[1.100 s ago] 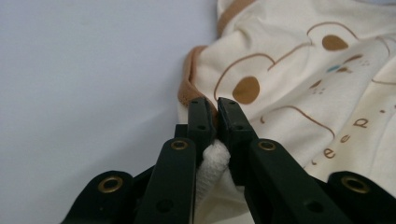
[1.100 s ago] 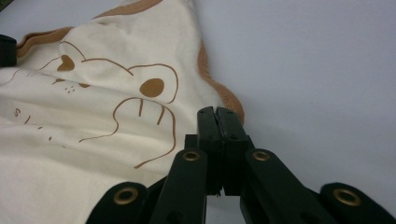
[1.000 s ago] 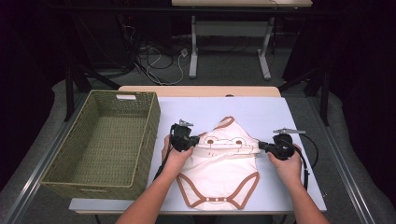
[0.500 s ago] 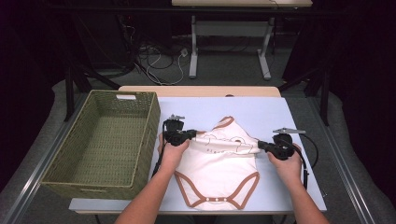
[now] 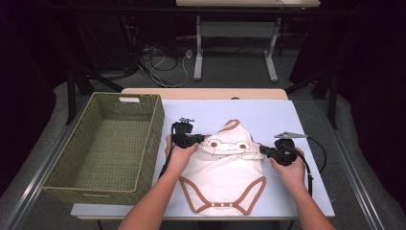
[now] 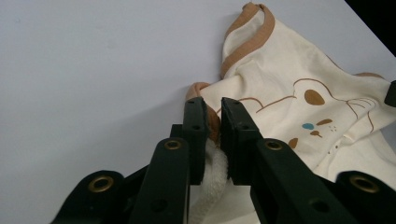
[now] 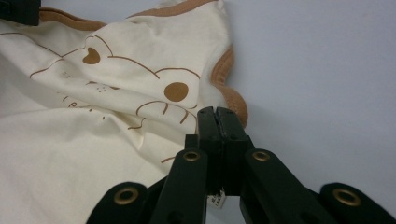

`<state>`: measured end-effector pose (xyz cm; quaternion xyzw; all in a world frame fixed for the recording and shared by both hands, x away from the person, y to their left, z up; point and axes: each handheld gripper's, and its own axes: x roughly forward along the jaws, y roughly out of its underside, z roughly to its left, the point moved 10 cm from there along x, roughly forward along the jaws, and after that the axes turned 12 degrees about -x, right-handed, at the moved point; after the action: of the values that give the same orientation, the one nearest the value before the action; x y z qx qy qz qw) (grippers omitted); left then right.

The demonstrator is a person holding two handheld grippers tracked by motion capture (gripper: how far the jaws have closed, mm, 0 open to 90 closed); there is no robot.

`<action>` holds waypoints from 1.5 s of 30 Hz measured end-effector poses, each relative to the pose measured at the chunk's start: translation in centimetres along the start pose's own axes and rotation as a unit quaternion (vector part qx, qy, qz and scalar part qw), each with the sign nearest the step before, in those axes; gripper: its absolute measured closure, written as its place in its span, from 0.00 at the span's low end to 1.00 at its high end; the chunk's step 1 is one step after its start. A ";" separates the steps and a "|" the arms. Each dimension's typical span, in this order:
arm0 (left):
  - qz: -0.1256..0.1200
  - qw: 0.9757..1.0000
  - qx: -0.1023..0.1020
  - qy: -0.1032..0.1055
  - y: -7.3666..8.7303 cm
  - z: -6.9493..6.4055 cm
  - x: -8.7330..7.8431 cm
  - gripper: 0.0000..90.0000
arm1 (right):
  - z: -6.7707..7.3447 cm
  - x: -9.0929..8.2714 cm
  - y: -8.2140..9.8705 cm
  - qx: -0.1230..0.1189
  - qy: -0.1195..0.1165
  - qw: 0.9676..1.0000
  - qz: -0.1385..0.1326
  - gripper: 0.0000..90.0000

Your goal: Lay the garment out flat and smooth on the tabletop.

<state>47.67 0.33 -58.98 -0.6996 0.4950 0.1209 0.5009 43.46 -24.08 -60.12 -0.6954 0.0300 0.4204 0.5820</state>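
The left gripper (image 6: pixel 212 121) has its jaws nearly pressed together, with a fold of thick cream cloth and brown trim between them. They have just been opening a little, but the cloth sits between the pads and looks pinched. The right gripper (image 7: pixel 217 116) has its jaws pressed fully together on the other edge of the cloth, near its brown border.

Both grip the same thing, a baby bodysuit (image 5: pixel 225 177), cream with brown trim and a printed animal face. It lies on the light blue table (image 5: pixel 268 110), in front of the person and between the two hands. The upper part is folded down over the body, so the face print shows at the fold. I judge that the grippers hold the two side edges at the same level to keep the fold straight and the cloth a little tight while folding it.

A green woven basket (image 5: pixel 81 184) stands just beside the bodysuit on the left, empty and open on top. Probably the folded bodysuit goes there later.
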 end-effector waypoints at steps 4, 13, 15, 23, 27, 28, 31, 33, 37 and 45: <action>-0.005 1.000 0.004 -0.006 -0.4 0.1 -0.4 0.93 | -0.2 -0.1 0.1 0.003 0.003 1.000 0.002 1.00; -0.036 0.999 -0.017 0.015 -1.7 0.0 -1.7 0.94 | -0.5 -0.2 0.1 0.007 0.003 1.000 0.001 1.00; -0.041 0.999 -0.021 0.012 -2.0 0.2 -1.9 0.94 | -0.7 0.0 0.5 -0.003 0.013 1.000 0.012 1.00; -0.043 0.999 -0.030 0.001 -2.2 1.1 -2.3 0.95 | -1.3 0.2 1.0 0.008 0.015 1.000 0.021 1.00; -0.049 0.998 -0.035 -0.001 -2.4 1.5 -2.7 0.95 | -1.5 0.2 1.1 0.003 0.021 0.999 0.024 1.00; -0.053 0.998 -0.038 0.002 -2.6 1.6 -2.8 0.95 | -1.6 0.2 1.2 0.004 0.025 0.999 0.026 1.00; -0.053 0.998 -0.043 0.001 -2.7 1.9 -3.0 0.95 | -1.7 0.2 1.4 0.014 0.019 0.999 0.027 1.00; -0.051 0.998 -0.039 -0.004 -2.6 2.0 -3.0 0.95 | -1.7 0.2 1.4 0.014 0.019 0.999 0.027 1.00; -0.055 0.998 -0.033 -0.008 -2.6 1.9 -3.2 0.95 | -1.6 0.0 1.2 0.012 0.019 1.000 0.021 1.00; -0.069 0.997 -0.017 -0.012 -2.6 1.1 -4.7 0.95 | -1.2 -1.4 -0.4 0.017 0.011 1.000 -0.013 1.00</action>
<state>47.86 3.95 -54.90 -0.7387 0.4375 0.1029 0.5023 43.39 -25.56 -58.98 -0.6900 0.0347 0.4050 0.5988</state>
